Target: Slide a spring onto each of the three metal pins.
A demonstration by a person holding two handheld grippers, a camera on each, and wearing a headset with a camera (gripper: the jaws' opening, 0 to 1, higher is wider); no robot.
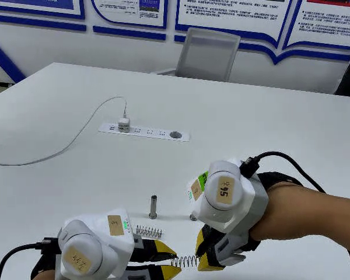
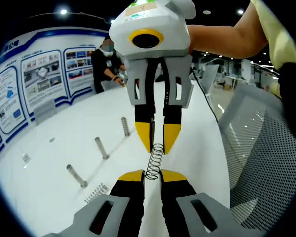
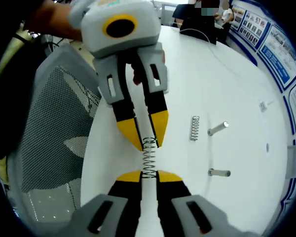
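1. Left gripper: low at the near edge of the white table, pointing to the person's right. Its jaws are closed on the left end of the held spring.

2. Loose spring: lies flat on the table just beyond the left gripper, touching neither gripper. The near pin stands upright on its base just behind it.

3. Held spring: spans the short gap between the two sets of yellow tips, clear of the table. Its long axis runs from tip to tip, left to right and roughly level in the head view.

4. Second pin: partly hidden by the right gripper's housing. The left gripper view shows a third, the far pin, in the same row. All three pins look bare.

5. Right gripper: faces the left one nearly head-on. Its jaws are clamped on the right end of the same spring.

Governing relation: the row of pins lies beyond the held spring, away from the person. In the left gripper view the row falls to the left of that gripper's jaws. In the right gripper view it falls to the right of the jaws.

The pins stand vertical and the spring lies across them. The spring axis probably has to be turned upright over a pin top before it can slide on.

Both ends are pinched, so one gripper likely has to release first to free an open end. The two tip sets look about equally close to the near pin. The right gripper sits closest to the second pin.
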